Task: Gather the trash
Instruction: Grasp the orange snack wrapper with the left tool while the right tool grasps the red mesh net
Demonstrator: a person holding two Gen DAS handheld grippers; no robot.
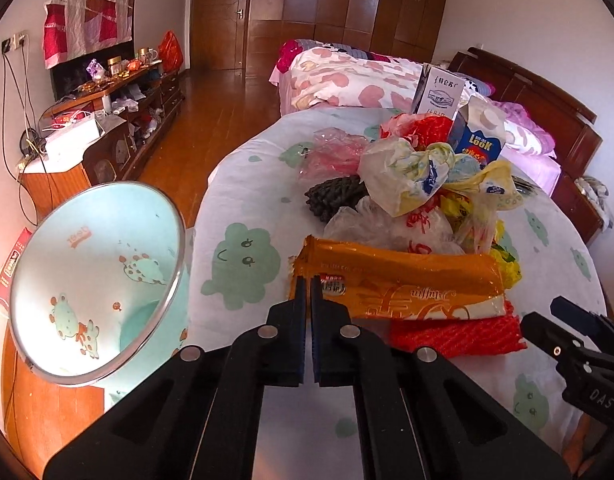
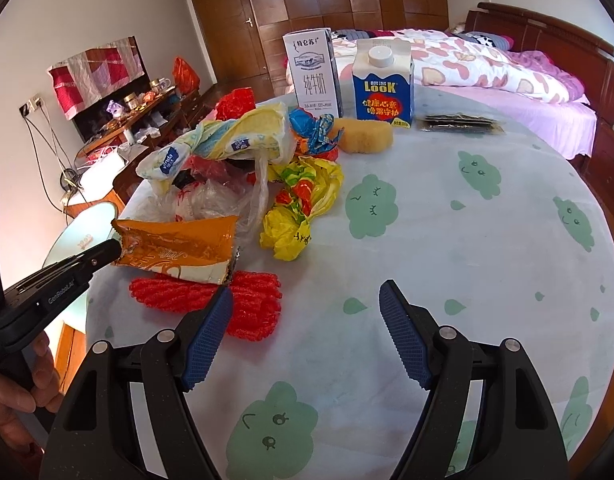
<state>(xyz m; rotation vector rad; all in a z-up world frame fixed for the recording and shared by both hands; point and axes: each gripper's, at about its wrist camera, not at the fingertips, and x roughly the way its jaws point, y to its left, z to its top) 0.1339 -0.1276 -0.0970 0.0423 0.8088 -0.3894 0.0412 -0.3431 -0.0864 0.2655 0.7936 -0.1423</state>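
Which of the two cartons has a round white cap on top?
The blue LOOK carton. It has a white screw cap on its sloped top. The taller white milk carton beside it has a flat top and no cap.

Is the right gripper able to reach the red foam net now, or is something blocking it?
Probably yes. The right gripper is open and the red foam net lies just beside its left finger. Only the far end is covered by the orange wrapper.

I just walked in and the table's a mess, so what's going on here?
A person is clearing trash off the table with two hand-held grippers. The left gripper is shut on the end of an orange wrapper at the near edge of the pile. The right gripper hangs open over the cloth, holding nothing. A bin stands open beside the table.
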